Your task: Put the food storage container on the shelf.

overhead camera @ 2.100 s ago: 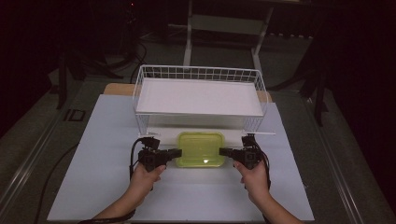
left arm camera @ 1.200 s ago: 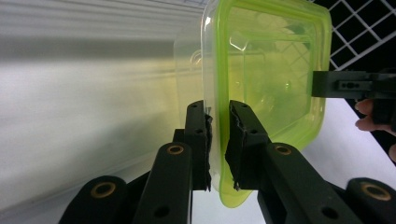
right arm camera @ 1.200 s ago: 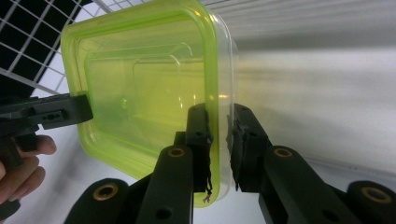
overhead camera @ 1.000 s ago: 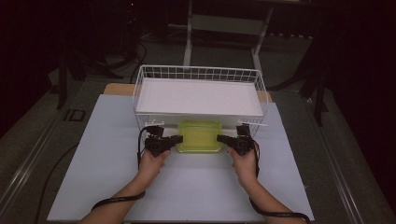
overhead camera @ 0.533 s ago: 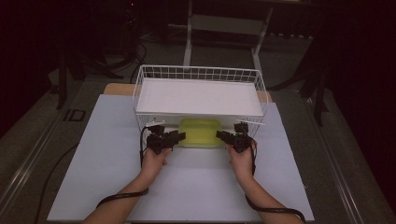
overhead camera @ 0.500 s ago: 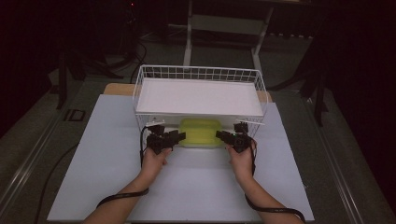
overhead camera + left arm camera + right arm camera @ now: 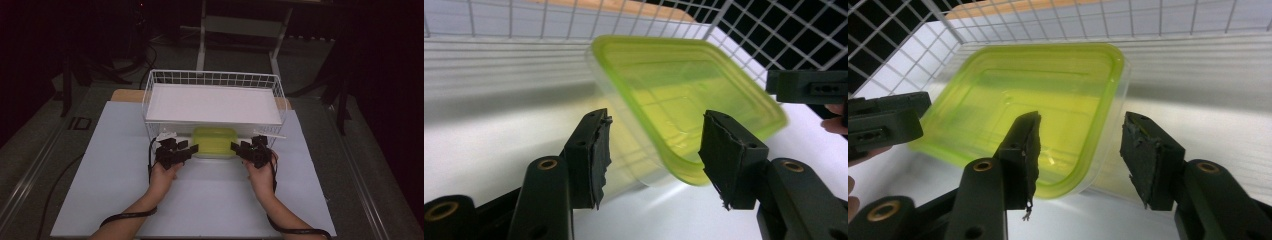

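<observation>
A clear plastic container with a lime-green lid point(image 7: 215, 141) sits on the white tabletop, its far part under the white wire basket point(image 7: 212, 75). My left gripper point(image 7: 192, 148) is at its left end and my right gripper point(image 7: 235, 146) at its right end. In the left gripper view the container point(image 7: 684, 100) lies tilted across the frame, and my left gripper point(image 7: 654, 135) is open with the near corner between its jaws. In the right gripper view my right gripper point(image 7: 1080, 135) is open astride the near corner of the container point(image 7: 1023, 100). I see no pad pressing on it.
The wire basket carries a white sheet point(image 7: 212, 102) and stands raised on the white board point(image 7: 115, 170). Its wire wall point(image 7: 1148, 15) rises just behind the container. The other gripper shows at the frame edge point(image 7: 809, 87) point(image 7: 883, 120). The floor around the table is dark.
Both grippers and the container have moved away from the person. The container was out on the board in front of the basket and now lies partly beneath it.
</observation>
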